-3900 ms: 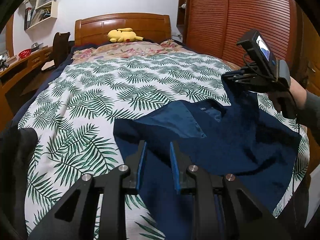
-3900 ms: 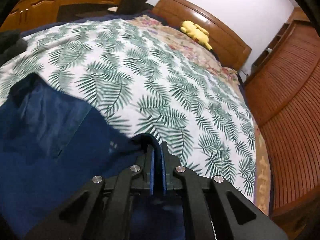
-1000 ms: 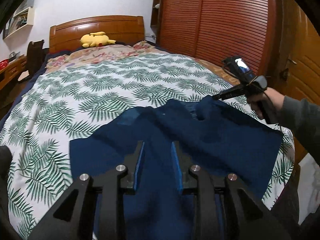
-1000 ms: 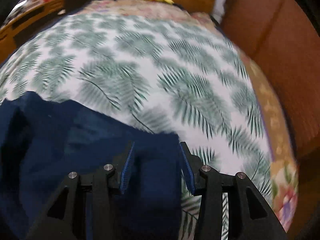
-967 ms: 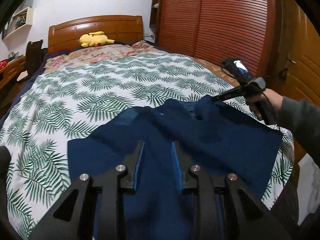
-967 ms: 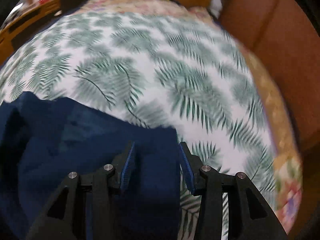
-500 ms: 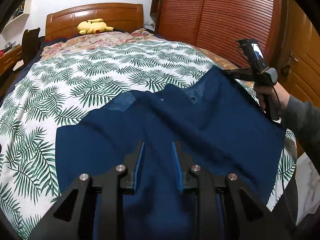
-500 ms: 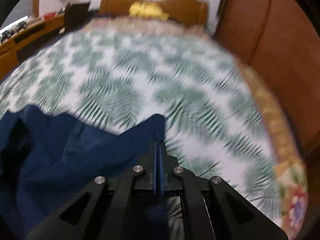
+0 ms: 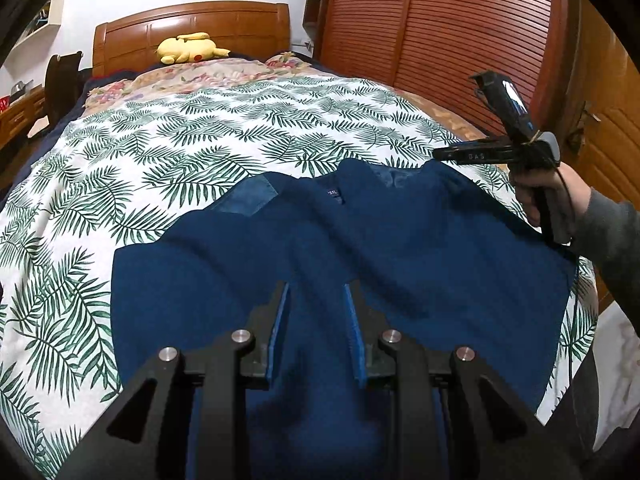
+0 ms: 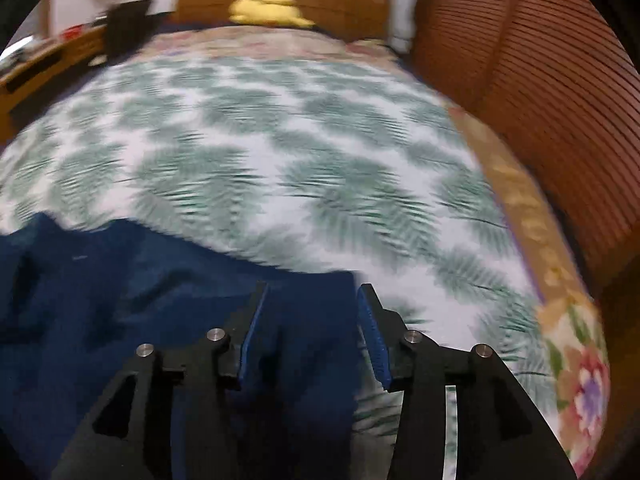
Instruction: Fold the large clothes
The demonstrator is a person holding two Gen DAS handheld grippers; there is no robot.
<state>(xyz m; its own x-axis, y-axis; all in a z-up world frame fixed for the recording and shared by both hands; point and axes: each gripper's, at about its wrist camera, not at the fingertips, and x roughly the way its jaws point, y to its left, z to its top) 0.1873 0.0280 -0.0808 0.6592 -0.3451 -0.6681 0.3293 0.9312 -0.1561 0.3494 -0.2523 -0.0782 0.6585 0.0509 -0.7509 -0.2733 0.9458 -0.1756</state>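
We see a large dark navy garment spread mostly flat near the foot of a leaf-patterned bedspread. Its collar, with a small size label, faces the headboard, and soft wrinkles cross the middle.

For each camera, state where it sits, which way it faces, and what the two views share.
Left wrist: on the left gripper, looking up the bed toward the headboard; shows its own open jaws and the person's right hand.
Right wrist: on the right gripper, facing the same headboard, blurred; shows its own jaws, opening, off the cloth.
Shared: navy garment, palm-leaf bedspread, yellow plush toy, slatted wardrobe.
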